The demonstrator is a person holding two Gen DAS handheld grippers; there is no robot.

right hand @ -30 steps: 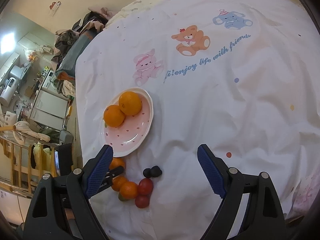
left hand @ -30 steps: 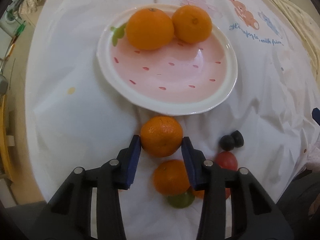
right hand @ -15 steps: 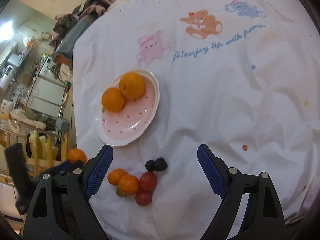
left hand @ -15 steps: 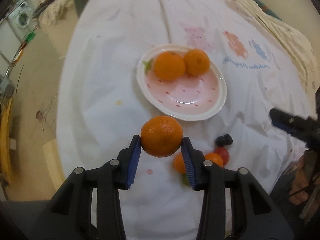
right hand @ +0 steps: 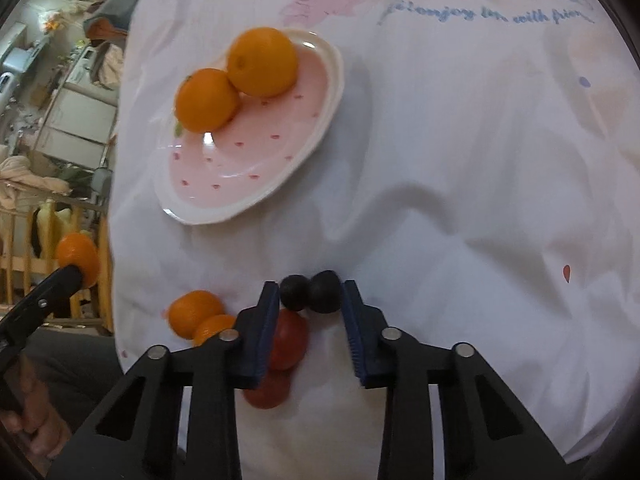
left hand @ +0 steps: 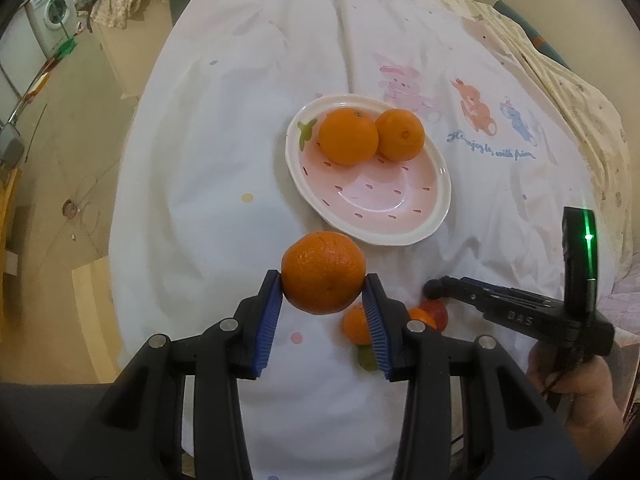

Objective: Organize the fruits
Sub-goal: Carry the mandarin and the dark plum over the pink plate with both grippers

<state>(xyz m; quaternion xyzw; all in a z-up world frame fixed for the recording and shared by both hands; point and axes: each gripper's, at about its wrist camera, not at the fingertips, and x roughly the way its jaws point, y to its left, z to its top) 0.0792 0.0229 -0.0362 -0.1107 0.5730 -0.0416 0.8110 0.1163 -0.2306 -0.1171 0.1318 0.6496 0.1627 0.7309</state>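
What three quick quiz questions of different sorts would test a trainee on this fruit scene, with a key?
1. How many oranges lie on the plate?
2. True or false: the left gripper holds an orange above the cloth.
3. The right gripper brackets which fruit? A) two dark fruits B) a red fruit C) nothing

Key: 1. Two. 2. True. 3. A; whether the jaws already grip them is unclear.

The white tablecloth point(right hand: 460, 140) carries blue cursive lettering beyond the plate point(right hand: 320, 132), under the cartoon animals; it reads roughly "enjoy life with friends", partly blurred. The right gripper point(left hand: 436, 288) body reads "DAS".
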